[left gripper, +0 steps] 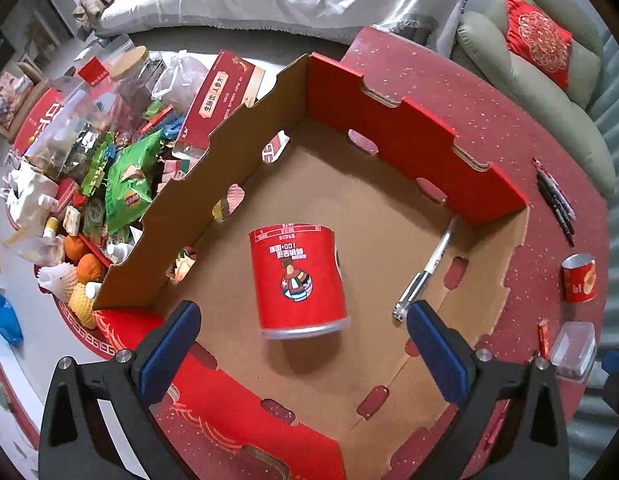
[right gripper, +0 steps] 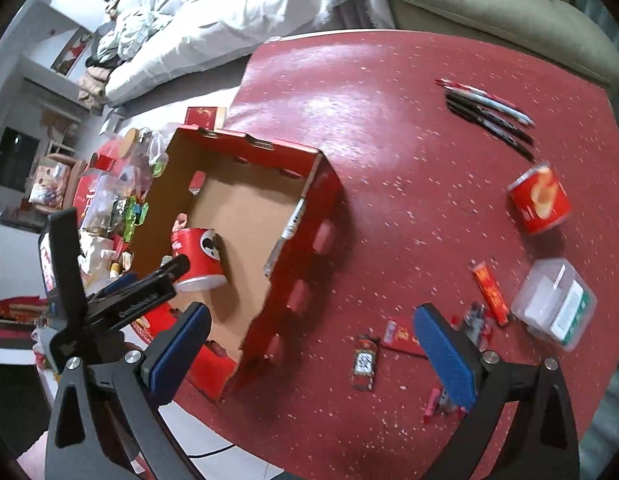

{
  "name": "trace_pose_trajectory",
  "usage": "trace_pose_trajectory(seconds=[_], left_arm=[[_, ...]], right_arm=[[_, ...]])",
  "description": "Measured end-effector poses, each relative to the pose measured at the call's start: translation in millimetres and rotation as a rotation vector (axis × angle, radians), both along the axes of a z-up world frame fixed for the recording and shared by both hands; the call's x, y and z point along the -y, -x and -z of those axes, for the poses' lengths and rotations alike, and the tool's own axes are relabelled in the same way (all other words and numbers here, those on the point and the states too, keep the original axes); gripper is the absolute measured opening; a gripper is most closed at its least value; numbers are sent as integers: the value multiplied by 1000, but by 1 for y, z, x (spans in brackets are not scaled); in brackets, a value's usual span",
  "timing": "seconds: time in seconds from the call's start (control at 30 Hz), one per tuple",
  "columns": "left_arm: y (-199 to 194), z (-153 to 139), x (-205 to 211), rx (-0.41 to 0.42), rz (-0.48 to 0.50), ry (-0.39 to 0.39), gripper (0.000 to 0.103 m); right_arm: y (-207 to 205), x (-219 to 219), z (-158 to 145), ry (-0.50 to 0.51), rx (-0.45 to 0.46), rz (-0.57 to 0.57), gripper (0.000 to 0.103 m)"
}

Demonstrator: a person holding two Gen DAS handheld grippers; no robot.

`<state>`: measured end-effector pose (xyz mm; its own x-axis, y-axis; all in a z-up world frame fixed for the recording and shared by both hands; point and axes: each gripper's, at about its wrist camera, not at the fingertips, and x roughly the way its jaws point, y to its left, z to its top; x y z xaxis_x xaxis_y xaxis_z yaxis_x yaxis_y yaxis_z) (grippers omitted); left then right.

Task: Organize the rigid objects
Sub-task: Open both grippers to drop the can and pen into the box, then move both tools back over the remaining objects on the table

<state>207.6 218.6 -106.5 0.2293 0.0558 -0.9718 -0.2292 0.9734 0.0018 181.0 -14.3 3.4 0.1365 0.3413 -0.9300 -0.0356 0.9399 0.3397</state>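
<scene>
A red cardboard box (left gripper: 421,148) with a brown inside stands on the red table; it also shows in the right wrist view (right gripper: 309,216). A red can (left gripper: 297,280) lies on its side in the box, and shows in the right wrist view (right gripper: 199,256). A silver pen (left gripper: 425,272) lies along the box's right wall. My left gripper (left gripper: 305,344) is open and empty above the box's near edge, with the can just beyond its fingers. My right gripper (right gripper: 313,356) is open and empty over the table right of the box. The left gripper's body (right gripper: 109,300) shows at left.
On the table right of the box lie a second red can (right gripper: 539,198), several pens (right gripper: 489,112), a clear plastic box (right gripper: 553,304), a red stick packet (right gripper: 491,294) and small red packets (right gripper: 365,362). A pile of snacks and fruit (left gripper: 89,200) lies left of the box. A sofa (left gripper: 549,60) is behind.
</scene>
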Motion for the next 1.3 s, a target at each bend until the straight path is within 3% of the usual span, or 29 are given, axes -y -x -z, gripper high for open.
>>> trace_pose_trajectory(seconds=[0.4, 0.57, 0.67, 0.8, 0.93, 1.07, 1.3], left_arm=[[19, -32, 9, 57, 36, 2, 103], [35, -57, 27, 96, 135, 83, 103], [51, -60, 52, 69, 249, 132, 103], [77, -45, 108, -22, 408, 139, 103], [90, -14, 160, -105, 464, 114, 103], [90, 29, 192, -186, 433, 88, 103], [79, 78, 207, -228, 358, -1, 103]], right_arm=[[23, 11, -5, -10, -8, 23, 102], [37, 27, -8, -10, -10, 34, 102], [57, 58, -3, 7, -30, 94, 102], [99, 120, 26, 53, -139, 276, 102], [140, 165, 58, 59, -256, 431, 102], [161, 186, 77, 47, -314, 480, 102], [172, 205, 95, 13, -345, 477, 102]])
